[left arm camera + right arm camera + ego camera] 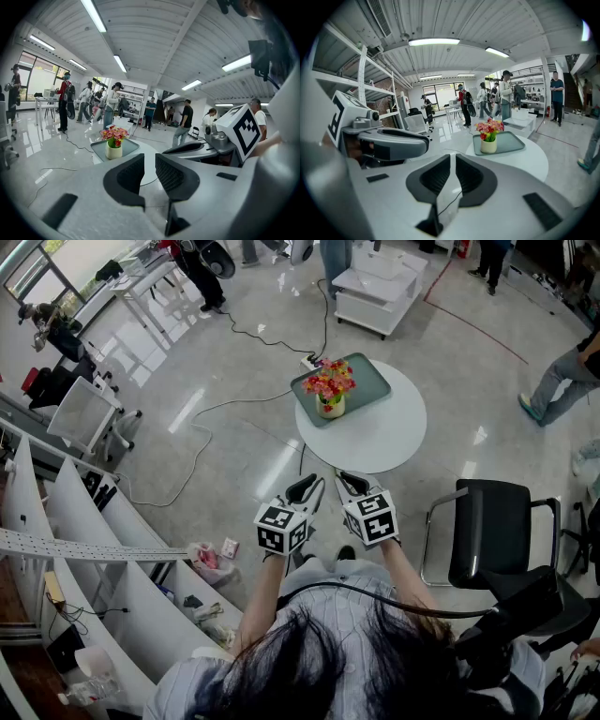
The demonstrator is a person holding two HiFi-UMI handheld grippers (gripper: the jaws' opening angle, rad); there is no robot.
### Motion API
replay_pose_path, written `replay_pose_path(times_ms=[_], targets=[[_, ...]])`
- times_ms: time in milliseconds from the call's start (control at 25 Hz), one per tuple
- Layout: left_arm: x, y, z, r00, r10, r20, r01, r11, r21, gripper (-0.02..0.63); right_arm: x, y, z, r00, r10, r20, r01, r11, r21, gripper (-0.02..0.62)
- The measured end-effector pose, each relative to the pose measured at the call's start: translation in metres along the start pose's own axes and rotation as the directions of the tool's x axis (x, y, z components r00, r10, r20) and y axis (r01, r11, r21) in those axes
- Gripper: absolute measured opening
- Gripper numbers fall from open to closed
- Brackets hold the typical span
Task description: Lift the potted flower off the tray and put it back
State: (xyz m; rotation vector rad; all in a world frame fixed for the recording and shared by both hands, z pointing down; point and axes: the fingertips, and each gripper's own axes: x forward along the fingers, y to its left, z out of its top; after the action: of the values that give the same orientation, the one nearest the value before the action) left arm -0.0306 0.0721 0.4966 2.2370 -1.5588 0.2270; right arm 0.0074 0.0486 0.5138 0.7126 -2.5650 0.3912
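The potted flower (pixel 329 392) sits upright on the green tray (pixel 368 381) atop the round white counter (pixel 380 442), well ahead of the fingers (pixel 126 176) — left gripper (pixel 306 493) and right gripper (pixel 352 487) both hang short of it, narrowed to a slit on nothing — likely poised before the reach.

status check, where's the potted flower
Left claw and right claw shut, empty, short of the table. Potted flower upright on tray. Nothing in the way.
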Motion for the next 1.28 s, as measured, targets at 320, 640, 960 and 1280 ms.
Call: replay_pose_path(times_ms=[320, 640, 960, 1280], targets=[[0.01, -0.004, 0.002, 1.0, 0.0, 0.0, 0.0, 1.0, 0.0, 0.071, -0.002, -0.008, 0.003, 1.0, 0.011, 0.022, -0.011, 1.0, 0.006, 0.058], [0.021, -0.017, 0.004, 1.0, -0.015, -0.002, 0.015, 1.0, 0.011, 0.071, -0.012, -0.025, -0.001, 1.0, -0.005, 0.02, 0.005, 1.0, 0.007, 0.058], [0.026, -0.016, 0.0, 1.0, 0.0, -0.026, 0.001, 1.0, 0.015, 0.071, -0.009, -0.033, -0.006, 1.0, 0.005, 0.017, -0.005, 1.0, 0.02, 0.058], [0.028, -0.004, -0.005, 0.999, 0.023, -0.05, -0.022, 1.0, 0.004, 0.071, 0.006, -0.031, -0.01, 0.999, 0.037, 0.0, -0.037, 0.999, 0.032, 0.058]])
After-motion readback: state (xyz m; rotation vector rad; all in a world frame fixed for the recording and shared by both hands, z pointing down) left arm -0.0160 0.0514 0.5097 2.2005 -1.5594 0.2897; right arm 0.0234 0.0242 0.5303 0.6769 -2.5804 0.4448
